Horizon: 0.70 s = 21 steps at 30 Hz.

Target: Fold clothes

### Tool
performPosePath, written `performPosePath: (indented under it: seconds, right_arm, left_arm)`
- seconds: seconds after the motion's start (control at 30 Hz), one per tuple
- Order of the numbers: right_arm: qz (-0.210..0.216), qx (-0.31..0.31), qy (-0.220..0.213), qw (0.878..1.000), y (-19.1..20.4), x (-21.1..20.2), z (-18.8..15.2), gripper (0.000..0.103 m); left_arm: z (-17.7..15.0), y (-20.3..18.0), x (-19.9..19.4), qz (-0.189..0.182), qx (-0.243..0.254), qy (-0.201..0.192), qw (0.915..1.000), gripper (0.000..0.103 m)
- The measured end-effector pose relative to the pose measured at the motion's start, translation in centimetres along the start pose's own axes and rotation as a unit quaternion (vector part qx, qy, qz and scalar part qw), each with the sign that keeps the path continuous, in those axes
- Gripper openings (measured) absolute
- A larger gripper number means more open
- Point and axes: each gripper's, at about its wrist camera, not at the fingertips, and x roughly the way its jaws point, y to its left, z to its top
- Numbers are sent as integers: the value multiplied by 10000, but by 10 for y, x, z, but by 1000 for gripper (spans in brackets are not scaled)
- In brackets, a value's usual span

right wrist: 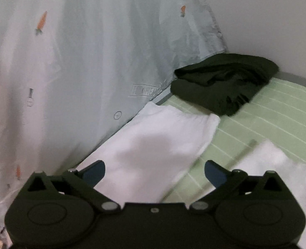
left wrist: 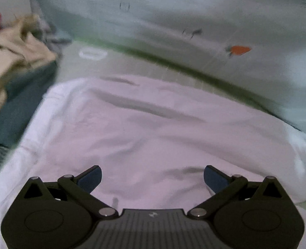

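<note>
1. Your left gripper (left wrist: pixel 152 176) hangs low over the white garment (left wrist: pixel 153 128), jaws spread wide and released, nothing between the blue pads (left wrist: pixel 90 178). The cloth lies flat right under them, filling most of the left wrist view.
2. Your right gripper (right wrist: pixel 155 172) is likewise released, jaws apart and empty, pointing along the bed toward the wall corner. Below it lies a folded-over part of the white garment (right wrist: pixel 159 137), with a strip of green striped sheet (right wrist: pixel 277 120) showing between the pads.
3. Edges: in the left view the garment's far edge runs just short of the sheet's border, and its left edge lies close to a heap of beige clothes (left wrist: pixel 10 62) on a teal cloth (left wrist: pixel 22 103). In the right view the white fold's left edge sits against the hanging carrot-print cloth (right wrist: pixel 80 62), and its far edge ends just before the dark green garment (right wrist: pixel 221 83).
4. Open room: bare striped sheet lies to the right of the white fold and in front of the dark green garment.
5. Count: two grippers, one white garment under work, one dark green bundle near the corner, one beige heap. A second white patch (right wrist: pixel 277 170) at the right; you cannot tell whether it is the same garment.
</note>
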Motion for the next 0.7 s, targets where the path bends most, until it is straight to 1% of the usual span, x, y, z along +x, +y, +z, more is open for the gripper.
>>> performPosePath:
  seconds: [0.03,0.13,0.23,0.33,0.43,0.5,0.7]
  right_arm:
    - [-30,9,30,10000,-2,-10,-2,103]
    - [75,12,250,9997,-21,-27,-11,103]
    - [171,374,450,9981,-46,-41,-18,103]
    - [183,651,621,9958,-72,-56,-26,103]
    - [75,448,790,9958,-91,-68,-35,103]
    - [-71,215,840,9962,-105,-77,-41,103]
    - [-591,16,843,9947,-154,-93,-45,103]
  left_arm:
    - [-7,-6,-12,53,138,-148,9998,103]
    - [-30,-24,-36,54,337,-357,9988,103]
    - [-58,-32,-54,-65,148,-356,9992,103]
    - [-88,-39,-66,-85,-71,-253,9996,103]
    - [-116,-49,-74,-25,-105,-89,9999,103]
    - [-131,-55,-79,12,-138,-5,9999,103]
    - [-166,-74,-94,81,-225,92,9997,103]
